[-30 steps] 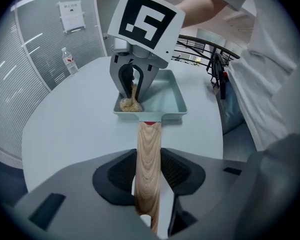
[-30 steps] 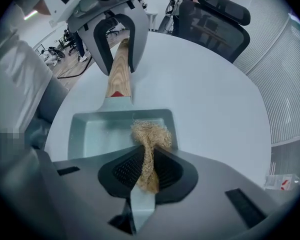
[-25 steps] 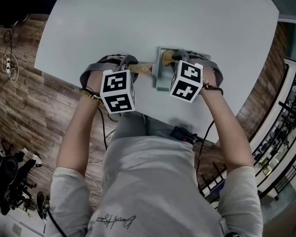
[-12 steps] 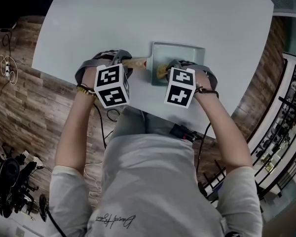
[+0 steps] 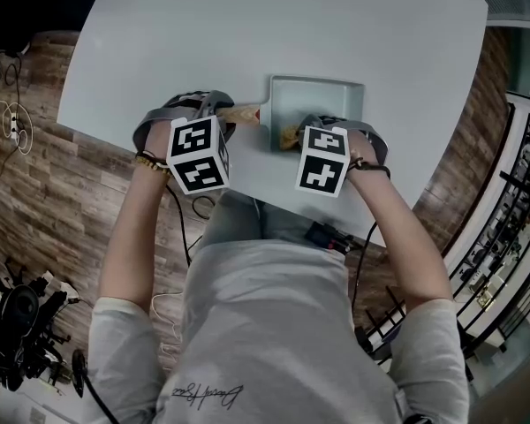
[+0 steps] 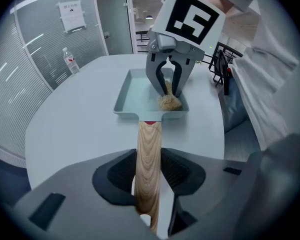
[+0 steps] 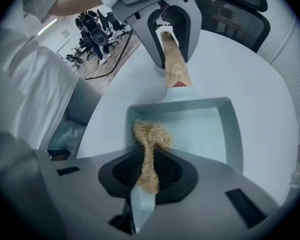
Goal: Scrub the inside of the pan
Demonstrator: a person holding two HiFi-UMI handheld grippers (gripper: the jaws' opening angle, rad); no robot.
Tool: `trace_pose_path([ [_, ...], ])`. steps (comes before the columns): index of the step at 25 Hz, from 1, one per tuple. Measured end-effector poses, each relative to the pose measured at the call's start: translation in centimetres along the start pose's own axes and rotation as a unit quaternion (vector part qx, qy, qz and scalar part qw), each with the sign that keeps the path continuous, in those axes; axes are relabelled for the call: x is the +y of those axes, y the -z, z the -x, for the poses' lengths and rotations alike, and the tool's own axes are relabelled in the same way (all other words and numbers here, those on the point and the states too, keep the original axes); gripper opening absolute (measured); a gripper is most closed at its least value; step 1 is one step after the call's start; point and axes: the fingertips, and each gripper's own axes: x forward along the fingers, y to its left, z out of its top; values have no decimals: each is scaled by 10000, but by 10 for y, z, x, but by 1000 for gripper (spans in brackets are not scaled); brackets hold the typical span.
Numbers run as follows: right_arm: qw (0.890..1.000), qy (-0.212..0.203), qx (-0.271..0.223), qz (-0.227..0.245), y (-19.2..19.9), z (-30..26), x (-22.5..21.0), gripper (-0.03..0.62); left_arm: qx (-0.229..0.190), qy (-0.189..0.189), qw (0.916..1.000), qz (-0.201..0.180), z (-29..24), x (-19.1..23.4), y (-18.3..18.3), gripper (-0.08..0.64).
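Two grips are noted: left gripper (image 6: pixel 147 171) clamped on the wooden handle (image 6: pixel 149 144) of the pan (image 7: pixel 230 129), right gripper (image 7: pixel 149 171) clamped on the scrubber (image 7: pixel 151 134), which is apparently pressed into the pan's handle-side corner. The pan is seated flat on the table (image 5: pixel 247 42). Strokes should be carried to the far corners.

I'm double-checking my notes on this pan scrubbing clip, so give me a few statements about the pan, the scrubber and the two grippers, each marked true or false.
1. The left gripper is shut on the wooden handle of the pan. True.
2. The right gripper is empty. False: its jaws are clamped on a tan fibrous scrubber.
3. The scrubber sits inside the pan, close to the handle end. True.
4. The pan is round. False: it is rectangular, with straight walls.
5. A water bottle stands inside the pan. False: it stands on the table, well apart from the pan.
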Motion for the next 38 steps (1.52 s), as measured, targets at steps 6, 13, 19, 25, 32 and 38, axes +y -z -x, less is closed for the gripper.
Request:
trace_pose_path([
  [6,9994,280,-41,-193,7,5,-28,71,32,-38,9999,-117,1,0,-1,156],
  [13,9971,581,-70,-477,13,16,-76,72,18,-17,9999,-134,2,-2,-6,156],
  [19,9947,840,-122,-581,13,23,-91,72,3,-31,10000,-86,5,-2,-7,156],
  [25,9926,1180,-19,-277,12,18,-84,72,43,-32,10000,-43,2,-1,-5,156],
  [32,9968,748,8,-271,18,10,-52,72,113,-96,9999,-29,-1,-1,-2,156],
  [38,9991,408,34,-145,20,4,-23,72,166,-75,9998,-58,-1,1,2,156],
])
